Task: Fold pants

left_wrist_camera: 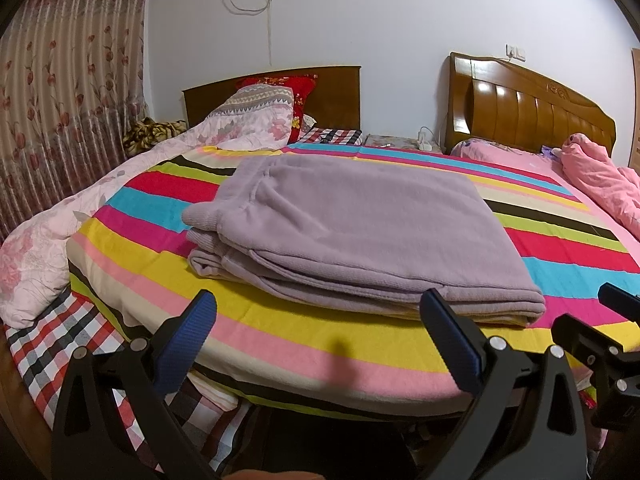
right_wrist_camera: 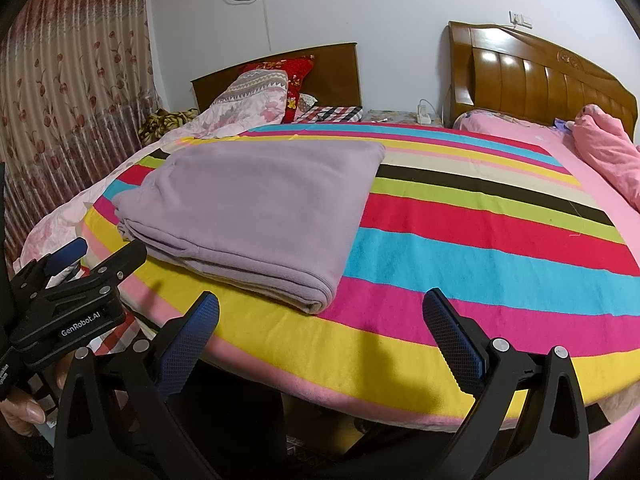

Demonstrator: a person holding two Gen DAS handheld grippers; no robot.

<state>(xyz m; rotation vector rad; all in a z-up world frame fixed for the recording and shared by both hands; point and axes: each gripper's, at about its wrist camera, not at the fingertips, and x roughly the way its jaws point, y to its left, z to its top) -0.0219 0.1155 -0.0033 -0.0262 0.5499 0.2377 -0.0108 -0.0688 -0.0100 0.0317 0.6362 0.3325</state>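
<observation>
The lilac pants (left_wrist_camera: 352, 232) lie folded in a thick flat stack on the striped blanket (left_wrist_camera: 304, 344); they also show in the right wrist view (right_wrist_camera: 256, 208), to the left. My left gripper (left_wrist_camera: 320, 312) is open and empty, held just in front of the stack's near edge. My right gripper (right_wrist_camera: 320, 312) is open and empty, near the bed's front edge, right of the stack's near corner. The left gripper (right_wrist_camera: 96, 258) also shows at the left of the right wrist view, and the right gripper (left_wrist_camera: 600, 320) at the right edge of the left wrist view.
The striped blanket (right_wrist_camera: 480, 248) covers the bed. A pale floral quilt (left_wrist_camera: 48, 248) lies heaped at the left, a pink quilt (left_wrist_camera: 600, 184) at the right. Wooden headboards (left_wrist_camera: 532, 108) and pillows stand at the back. A floral curtain (left_wrist_camera: 60, 100) hangs on the left.
</observation>
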